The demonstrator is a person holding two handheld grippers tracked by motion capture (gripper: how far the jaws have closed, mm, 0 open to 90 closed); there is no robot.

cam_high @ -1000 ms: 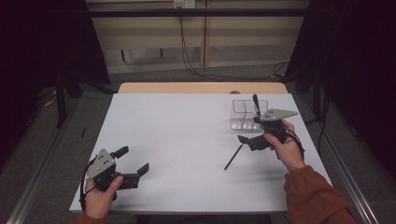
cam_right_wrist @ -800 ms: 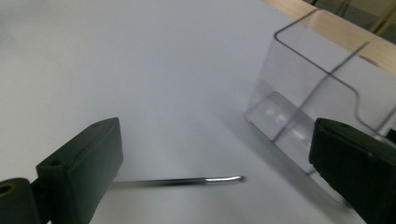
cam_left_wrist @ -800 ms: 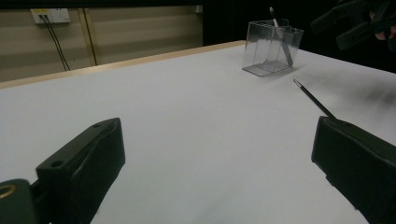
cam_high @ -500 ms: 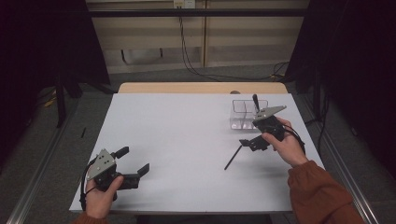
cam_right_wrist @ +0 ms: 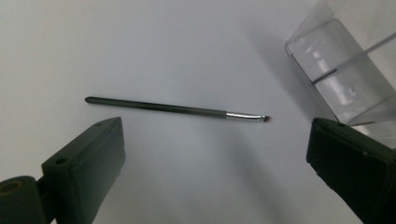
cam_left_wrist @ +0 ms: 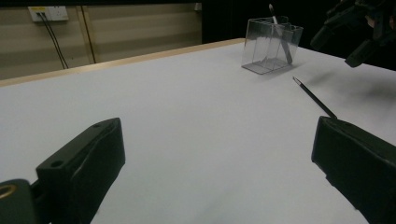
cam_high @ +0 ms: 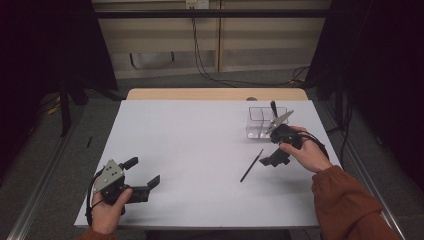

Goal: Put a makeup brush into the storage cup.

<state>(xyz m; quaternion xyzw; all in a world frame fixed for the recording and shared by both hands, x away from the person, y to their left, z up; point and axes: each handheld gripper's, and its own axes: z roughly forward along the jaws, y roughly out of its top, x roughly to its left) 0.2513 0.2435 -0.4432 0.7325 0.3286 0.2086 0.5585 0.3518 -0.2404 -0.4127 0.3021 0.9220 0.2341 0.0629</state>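
The right gripper (cam_high: 275, 159) has dropped toward the brush (cam_high: 251, 165), jaws spread wide, handle lying crosswise between them.

The white table (cam_high: 200, 145) lay wide and bare around the thin brush (cam_high: 251, 165), with only the clear box (cam_high: 262, 122) standing close by.

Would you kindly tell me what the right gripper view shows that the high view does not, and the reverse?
The right gripper view alone resolves the thin brush in detail: a silver ferrule and a small dark tip pointing towards the clear organiser. The high view alone shows the left gripper held open near the table's front left, the right gripper seen from outside, and a dark brush standing in the organiser. Both share the brush lying flat on the white table, apart from the organiser, ungripped.
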